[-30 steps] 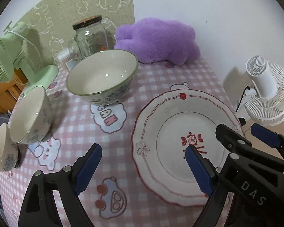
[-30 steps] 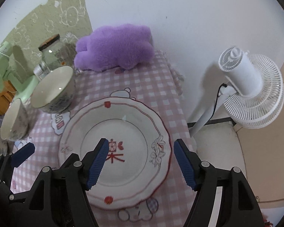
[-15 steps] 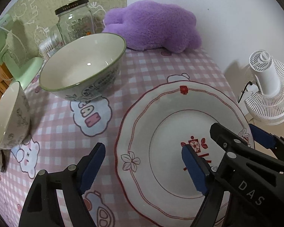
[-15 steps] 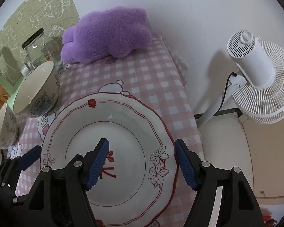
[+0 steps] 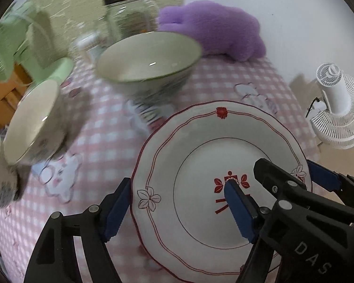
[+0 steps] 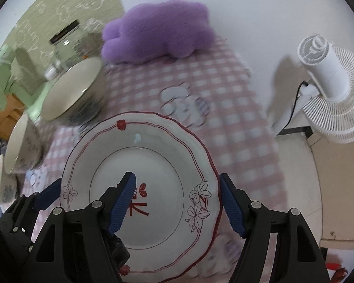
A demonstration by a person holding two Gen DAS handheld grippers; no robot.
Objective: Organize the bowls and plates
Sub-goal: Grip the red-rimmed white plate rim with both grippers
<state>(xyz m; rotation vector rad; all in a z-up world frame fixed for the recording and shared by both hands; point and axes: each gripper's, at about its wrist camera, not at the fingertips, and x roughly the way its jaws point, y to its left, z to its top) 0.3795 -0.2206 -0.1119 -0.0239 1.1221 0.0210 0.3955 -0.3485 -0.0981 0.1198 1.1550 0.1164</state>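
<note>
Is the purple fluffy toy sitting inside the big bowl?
No, the purple plush toy lies on the checked tablecloth by the wall, behind and beside the large bowl, which looks empty.

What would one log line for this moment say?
left gripper: open, straddling rim | right gripper: open, straddling opposite rim | white red-trimmed ceramic plate: ungripped

A white scalloped ceramic plate (image 6: pixel 139 188) at lower centre carries double red rim lines, red flowers and a red central motif. The pink-and-white gingham cloth (image 6: pixel 224 108) shows cartoon animals. A cream bowl with a green rim (image 5: pixel 148 59) sits upper centre; black tongs (image 6: pixel 177 202) have blue pads.
</note>
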